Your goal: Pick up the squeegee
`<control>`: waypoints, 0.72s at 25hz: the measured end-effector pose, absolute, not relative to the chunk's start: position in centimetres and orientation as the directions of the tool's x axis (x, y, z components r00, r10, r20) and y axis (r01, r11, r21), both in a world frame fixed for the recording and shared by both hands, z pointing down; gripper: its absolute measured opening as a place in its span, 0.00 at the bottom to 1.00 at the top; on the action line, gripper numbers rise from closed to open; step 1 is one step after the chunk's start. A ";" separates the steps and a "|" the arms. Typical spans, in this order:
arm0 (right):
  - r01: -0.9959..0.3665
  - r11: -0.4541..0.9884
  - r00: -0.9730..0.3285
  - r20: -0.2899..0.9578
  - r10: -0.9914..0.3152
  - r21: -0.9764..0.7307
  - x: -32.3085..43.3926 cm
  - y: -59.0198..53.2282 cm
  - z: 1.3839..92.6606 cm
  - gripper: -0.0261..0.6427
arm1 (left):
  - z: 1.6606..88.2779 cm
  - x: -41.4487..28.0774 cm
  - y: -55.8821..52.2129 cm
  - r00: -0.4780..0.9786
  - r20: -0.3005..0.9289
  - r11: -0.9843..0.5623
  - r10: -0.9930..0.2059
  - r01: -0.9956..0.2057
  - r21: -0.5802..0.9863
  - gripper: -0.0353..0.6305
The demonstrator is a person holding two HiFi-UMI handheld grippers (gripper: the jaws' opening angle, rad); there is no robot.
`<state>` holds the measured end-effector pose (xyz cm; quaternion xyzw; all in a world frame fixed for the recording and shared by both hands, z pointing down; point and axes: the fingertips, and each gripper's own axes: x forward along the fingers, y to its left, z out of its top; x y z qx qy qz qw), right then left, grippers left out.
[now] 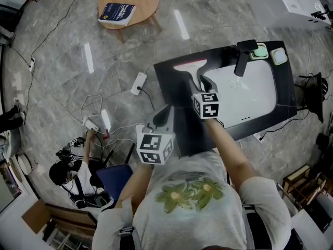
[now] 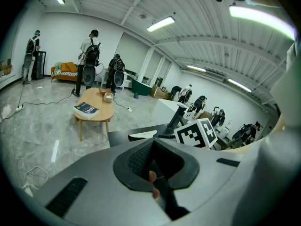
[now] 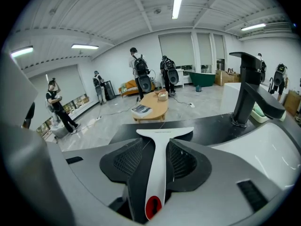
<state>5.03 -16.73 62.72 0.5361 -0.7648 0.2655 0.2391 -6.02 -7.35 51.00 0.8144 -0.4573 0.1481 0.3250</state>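
My right claw (image 3: 158,147) is closed on the squeegee (image 3: 160,168). Its white handle runs straight between my jaws with a pad pressed to each side. The red-dotted end points back toward my palm, and the wide blade lies just past my jaw tips. The grip looks made, and lifting is what seems left. The blade appears low over the black counter (image 3: 214,126); I cannot tell if it touches. The white sink (image 3: 268,149) lies to this claw's right. My left claw (image 2: 151,157) hangs back, jaws together, holding nothing.
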 end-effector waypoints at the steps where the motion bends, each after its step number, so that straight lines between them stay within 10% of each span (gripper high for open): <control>1: -0.948 0.283 -0.308 0.652 -0.693 -0.147 5.1 -16.8 62.9 0.28 | 51.0 -6.0 -7.4 0.538 0.539 -0.371 -0.648 -0.841 0.394 0.07; 18: -0.952 0.276 -0.294 0.654 -0.698 -0.133 4.9 -17.5 64.1 0.27 | 51.6 -6.2 -7.9 0.534 0.551 -0.372 -0.642 -0.845 0.385 0.07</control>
